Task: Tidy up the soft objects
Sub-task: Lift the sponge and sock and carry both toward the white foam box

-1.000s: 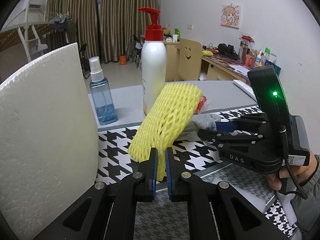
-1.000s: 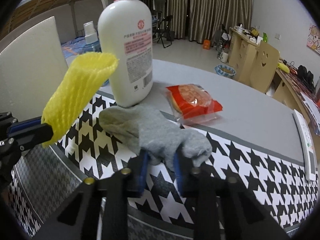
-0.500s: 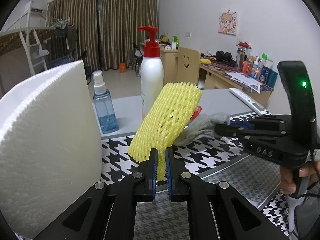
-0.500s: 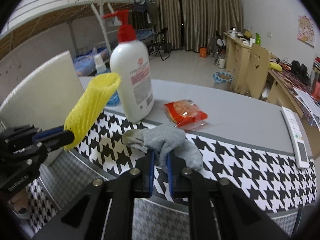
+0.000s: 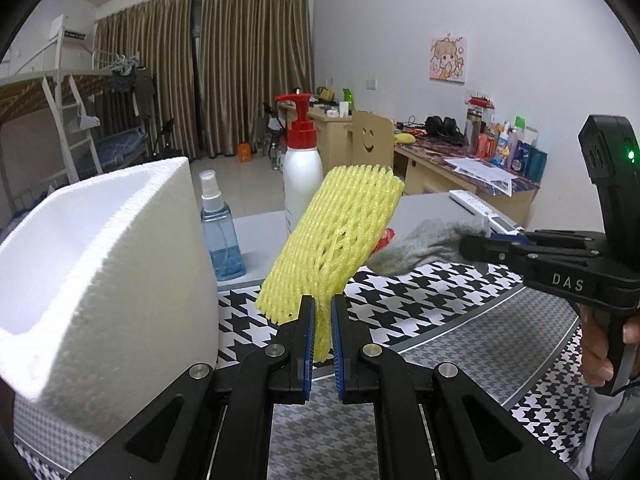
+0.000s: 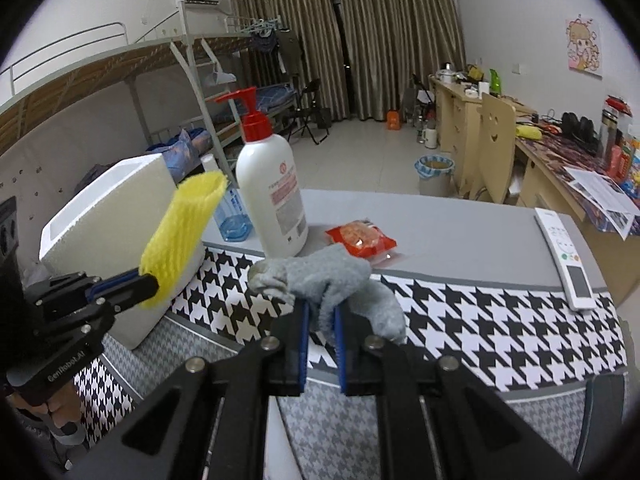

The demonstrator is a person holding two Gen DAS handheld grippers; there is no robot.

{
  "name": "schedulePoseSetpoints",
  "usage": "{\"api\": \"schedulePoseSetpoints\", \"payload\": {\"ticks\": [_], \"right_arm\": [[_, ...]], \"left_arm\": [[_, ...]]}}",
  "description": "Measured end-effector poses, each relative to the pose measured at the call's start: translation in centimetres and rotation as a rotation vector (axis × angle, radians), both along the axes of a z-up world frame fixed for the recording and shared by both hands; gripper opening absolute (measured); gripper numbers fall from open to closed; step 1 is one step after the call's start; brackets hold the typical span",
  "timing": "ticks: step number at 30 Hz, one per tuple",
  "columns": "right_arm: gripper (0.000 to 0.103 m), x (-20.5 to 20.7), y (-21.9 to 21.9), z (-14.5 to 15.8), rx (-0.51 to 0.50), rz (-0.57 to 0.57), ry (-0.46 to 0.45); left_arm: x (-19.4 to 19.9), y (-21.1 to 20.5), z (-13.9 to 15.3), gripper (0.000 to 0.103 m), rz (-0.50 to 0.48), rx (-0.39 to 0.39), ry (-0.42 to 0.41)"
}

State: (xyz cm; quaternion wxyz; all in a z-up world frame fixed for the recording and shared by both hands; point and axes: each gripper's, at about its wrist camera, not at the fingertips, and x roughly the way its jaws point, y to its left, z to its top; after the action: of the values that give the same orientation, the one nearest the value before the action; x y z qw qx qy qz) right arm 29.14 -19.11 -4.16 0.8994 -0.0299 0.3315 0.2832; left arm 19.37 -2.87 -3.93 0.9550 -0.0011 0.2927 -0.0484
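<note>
The yellow foam net (image 5: 336, 236) stands tilted up out of the left gripper (image 5: 319, 322), whose blue pads are closed tight on its lower end; the net is clear of the table, just beside the white foam box (image 5: 100, 264). In the right wrist view the same net (image 6: 180, 236) sticks up from the left gripper (image 6: 150, 286) in front of the box (image 6: 104, 216).

The grey sock (image 6: 320, 280) hangs in the air from the right gripper (image 6: 320, 320). Its jaws have just been closing and now pinch a fold of the sock between the pads, with the loose ends drooping to either side above the houndstooth cloth (image 6: 480, 320). From the left wrist view the sock (image 5: 424, 244) trails from the right gripper's tip (image 5: 476, 246), just right of the net; a hand (image 5: 604, 344) grips the handle.

Behind them on the grey table (image 6: 460, 232) stand a white pump bottle (image 6: 272, 200) and a blue spray bottle (image 5: 220, 232), with a red snack packet (image 6: 360, 238) lying near the sock and a white remote (image 6: 564, 256) near the right edge.
</note>
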Motion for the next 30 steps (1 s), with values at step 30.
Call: {"api": "schedulePoseSetpoints", "payload": {"ticks": [30], "right_arm": [[0.014, -8.3, -0.9, 5.8, 0.089, -0.12, -0.189]], "left_arm": [[-5.7, 1.7, 5.3, 0.009, -0.031, -0.01, -0.155]]}}
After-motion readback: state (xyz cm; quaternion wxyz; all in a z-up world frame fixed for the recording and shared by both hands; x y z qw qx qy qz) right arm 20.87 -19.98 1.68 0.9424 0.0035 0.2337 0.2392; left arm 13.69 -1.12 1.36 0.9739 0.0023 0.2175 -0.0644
